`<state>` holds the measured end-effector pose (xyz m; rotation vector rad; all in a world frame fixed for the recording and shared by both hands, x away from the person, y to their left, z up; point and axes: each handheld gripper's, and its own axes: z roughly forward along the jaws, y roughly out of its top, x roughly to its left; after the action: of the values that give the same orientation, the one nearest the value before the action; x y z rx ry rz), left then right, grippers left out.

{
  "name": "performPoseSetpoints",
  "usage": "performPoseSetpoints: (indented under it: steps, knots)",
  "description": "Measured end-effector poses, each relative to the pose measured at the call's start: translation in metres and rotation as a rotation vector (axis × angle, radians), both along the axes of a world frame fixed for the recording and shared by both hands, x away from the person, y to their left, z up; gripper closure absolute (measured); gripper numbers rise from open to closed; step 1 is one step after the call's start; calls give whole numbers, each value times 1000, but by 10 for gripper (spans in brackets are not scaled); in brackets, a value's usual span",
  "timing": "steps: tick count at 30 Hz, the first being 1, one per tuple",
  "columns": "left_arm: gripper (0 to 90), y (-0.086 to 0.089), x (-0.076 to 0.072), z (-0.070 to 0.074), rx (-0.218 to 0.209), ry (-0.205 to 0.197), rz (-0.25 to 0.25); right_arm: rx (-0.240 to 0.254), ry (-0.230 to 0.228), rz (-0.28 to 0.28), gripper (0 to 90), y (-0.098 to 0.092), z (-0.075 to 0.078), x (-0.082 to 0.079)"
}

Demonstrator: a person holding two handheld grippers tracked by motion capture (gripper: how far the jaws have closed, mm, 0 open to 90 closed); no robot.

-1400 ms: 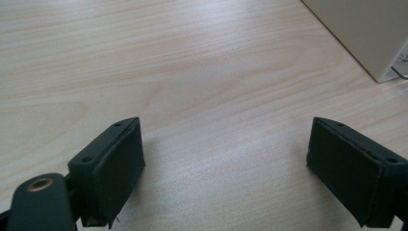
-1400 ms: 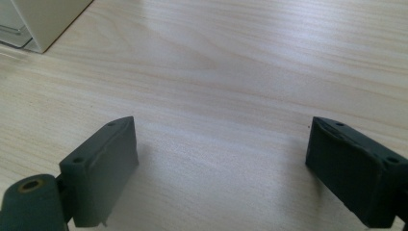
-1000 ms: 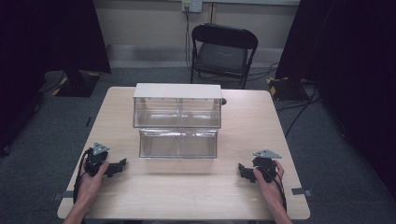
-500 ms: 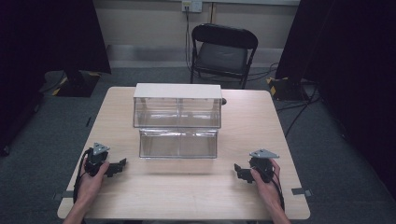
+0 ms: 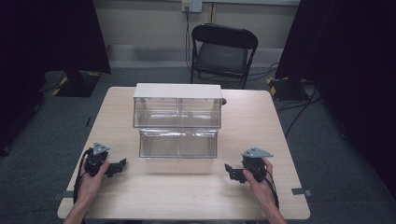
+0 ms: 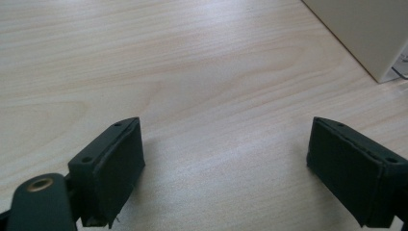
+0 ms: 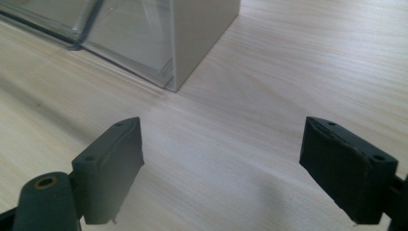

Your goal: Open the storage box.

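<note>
On the pale wooden desk (image 5: 187,191), the left gripper (image 5: 116,167) rests in the person's left hand (image 5: 91,179), its fingers (image 6: 113,168) spread wide with only bare wood between them. Beyond the far finger, up and to its outer side, a beige corner of the clear two-tier drawer box (image 5: 178,120) edges into the left gripper view. The right gripper (image 5: 232,172) sits in the right hand (image 5: 258,184), its fingers (image 7: 115,166) likewise parted and holding nothing. Ahead of its near finger stands the box's beige side wall and transparent lower drawer front (image 7: 130,38), apart from both fingers. In the high view the box lies between the two grippers, farther up the desk, with a black folding chair (image 5: 223,51) behind the desk.
</note>
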<state>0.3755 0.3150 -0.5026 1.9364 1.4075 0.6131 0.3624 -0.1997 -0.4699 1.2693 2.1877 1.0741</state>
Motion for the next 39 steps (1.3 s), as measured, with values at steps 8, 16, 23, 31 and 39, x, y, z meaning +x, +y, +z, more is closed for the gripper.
performPoseSetpoints:
  steps: [8,16,23,31,39]
  knots:
    - [124,0,0,0,1,0,0,0,-10,52,147,15,4,-3]
    - [124,0,0,0,-1,0,0,4,-16,88,148,32,9,0]
    - [123,0,0,0,0,-2,2,-3,-6,111,148,44,9,1]
    - [124,0,0,0,0,0,0,-8,-8,106,146,57,8,10]
    - [123,0,0,0,0,-1,2,-11,6,123,145,69,4,21]
